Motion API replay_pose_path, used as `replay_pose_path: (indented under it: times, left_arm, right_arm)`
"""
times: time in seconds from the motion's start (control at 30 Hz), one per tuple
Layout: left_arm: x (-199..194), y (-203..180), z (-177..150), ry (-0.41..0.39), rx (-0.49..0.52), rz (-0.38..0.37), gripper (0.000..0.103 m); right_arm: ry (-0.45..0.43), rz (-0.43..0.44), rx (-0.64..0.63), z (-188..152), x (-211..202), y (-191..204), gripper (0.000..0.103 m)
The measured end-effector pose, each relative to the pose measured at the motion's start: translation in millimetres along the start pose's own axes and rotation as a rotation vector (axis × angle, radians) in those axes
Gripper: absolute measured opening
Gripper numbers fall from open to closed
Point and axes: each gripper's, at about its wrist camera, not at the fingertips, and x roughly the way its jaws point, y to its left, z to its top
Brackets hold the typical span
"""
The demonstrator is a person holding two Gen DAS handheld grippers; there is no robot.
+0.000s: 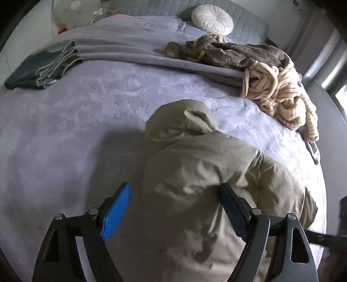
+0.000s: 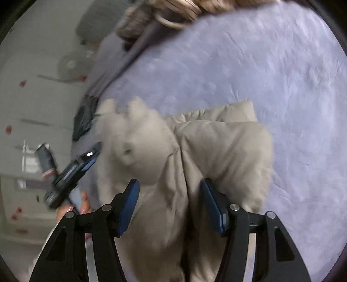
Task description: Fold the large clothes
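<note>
A beige puffer jacket (image 1: pixel 195 173) lies bunched on the lavender bed cover (image 1: pixel 65 130), its hood toward the pillows. My left gripper (image 1: pixel 173 208) is open, its jaws wide apart over the jacket's lower part, the right pad touching the fabric. In the right wrist view the same jacket (image 2: pixel 195 151) fills the middle, blurred by motion. My right gripper (image 2: pixel 170 204) is open with jacket fabric lying between its jaws. The left gripper also shows in the right wrist view (image 2: pixel 71 171), at the jacket's left side, held by a hand.
A pile of striped cream and brown clothes (image 1: pixel 260 71) lies at the bed's back right. Folded dark jeans (image 1: pixel 43 67) sit at the back left. A round white cushion (image 1: pixel 212 19) rests by the grey headboard. A grey blanket fold (image 1: pixel 130 50) crosses the bed.
</note>
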Motion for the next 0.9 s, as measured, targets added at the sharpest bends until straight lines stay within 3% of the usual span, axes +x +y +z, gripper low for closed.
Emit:
replay_pose_path:
  times: [0.03, 0.07, 0.1, 0.27, 0.43, 0.53, 0.67, 0.8, 0.9]
  left_arm:
    - [1.1, -0.7, -1.8, 0.004, -0.006, -0.004, 0.084]
    - [6.4, -7.5, -2.6, 0.013, -0.009, -0.004, 0.084]
    - [11.0, -16.5, -4.3, 0.018, 0.002, 0.012, 0.084]
    - [29.3, -71.7, -16.3, 0.025, 0.134, 0.098, 0.084]
    - [35.4, -86.1, -22.1, 0.019, 0.190, 0.145, 0.085]
    - [33.8, -81.4, -23.1, 0.023, 0.193, 0.145, 0.085]
    - [33.8, -81.2, -23.1, 0.021, 0.191, 0.145, 0.085]
    - [33.8, -81.7, -23.5, 0.021, 0.192, 0.145, 0.085]
    - [32.3, -80.9, -23.9, 0.020, 0.195, 0.146, 0.085]
  right_arm:
    - [-0.009, 0.002, 0.023, -0.5, -0.4, -9.3, 0.053]
    - [-0.025, 0.009, 0.035, -0.2, -3.7, -14.9, 0.036]
    - [-0.034, 0.008, 0.035, 2.1, -6.7, -18.3, 0.004]
    - [-0.052, -0.091, 0.071, -11.2, -16.4, -61.9, 0.000]
    - [-0.054, -0.025, 0.157, -22.9, -22.1, -90.4, 0.000]
    - [-0.065, -0.042, 0.131, -23.9, -33.4, -70.6, 0.001]
    - [-0.112, 0.002, -0.022, -38.3, -58.5, -29.6, 0.003]
    - [-0.056, -0.041, -0.169, -53.1, -43.8, 3.5, 0.003]
    - [-0.036, -0.082, -0.169, -59.7, -34.4, 5.3, 0.003]
